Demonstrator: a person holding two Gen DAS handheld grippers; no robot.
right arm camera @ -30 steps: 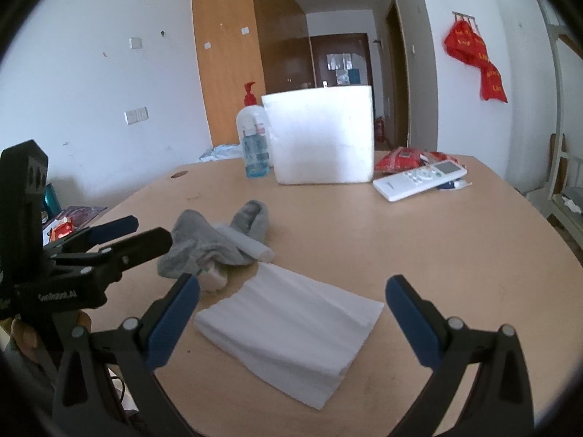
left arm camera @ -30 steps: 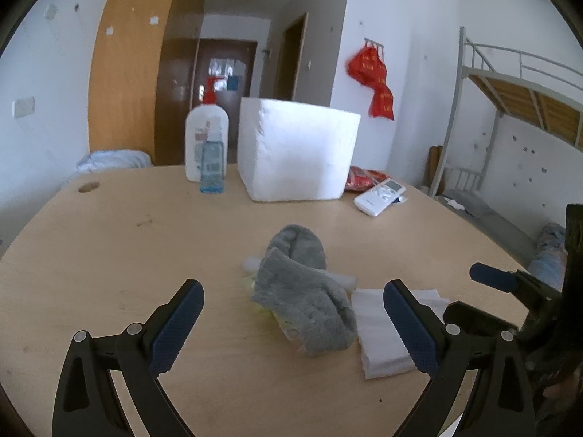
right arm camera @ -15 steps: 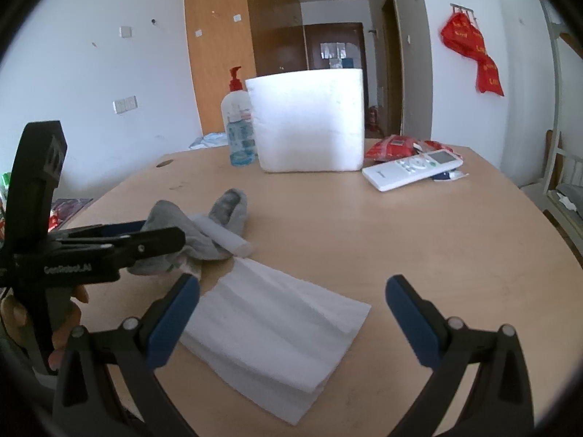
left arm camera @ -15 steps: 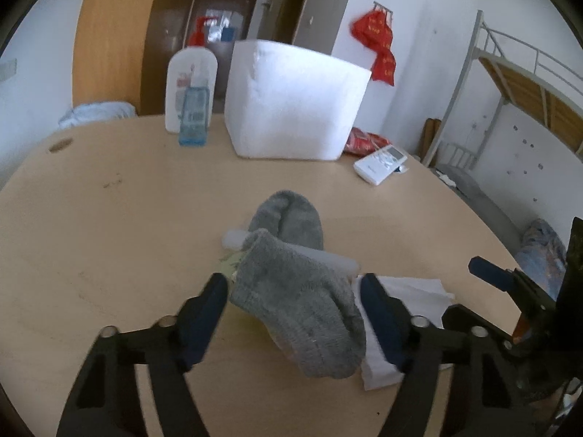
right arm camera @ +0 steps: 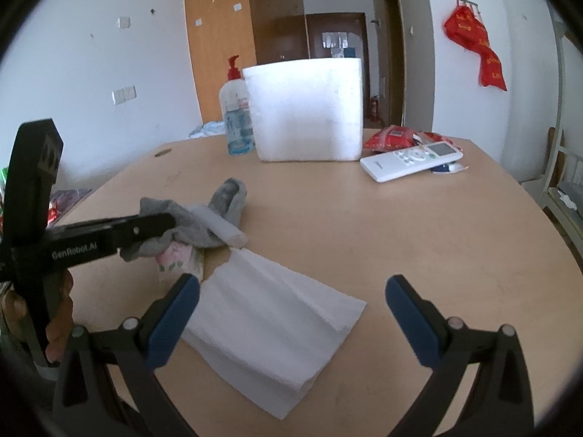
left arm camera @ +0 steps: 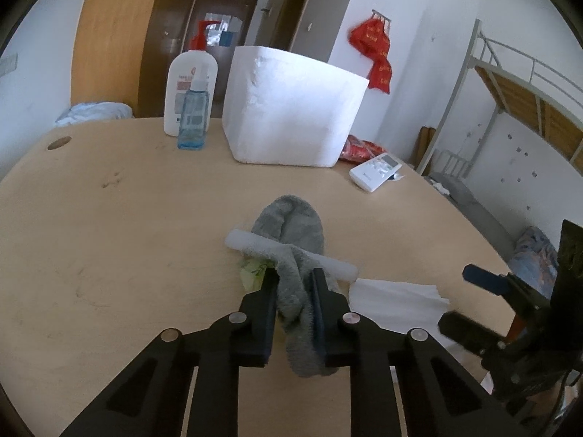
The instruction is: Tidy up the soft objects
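A grey sock lies over a white foam tube and a small floral cloth in the middle of the wooden table. My left gripper is closing its jaws on the sock's near end, and both pads press into the fabric. The right wrist view shows the sock bunched at the left gripper's fingers. My right gripper stands open just above a folded white tissue stack, nothing between its fingers.
A white foam box stands at the back of the table, with a pump bottle and a small blue bottle to its left. A white remote and a red packet lie to its right.
The left gripper has moved forward over the sock and its jaws have gone from wide open to pinching the sock's near end. The right gripper has stayed open over the tissue stack.
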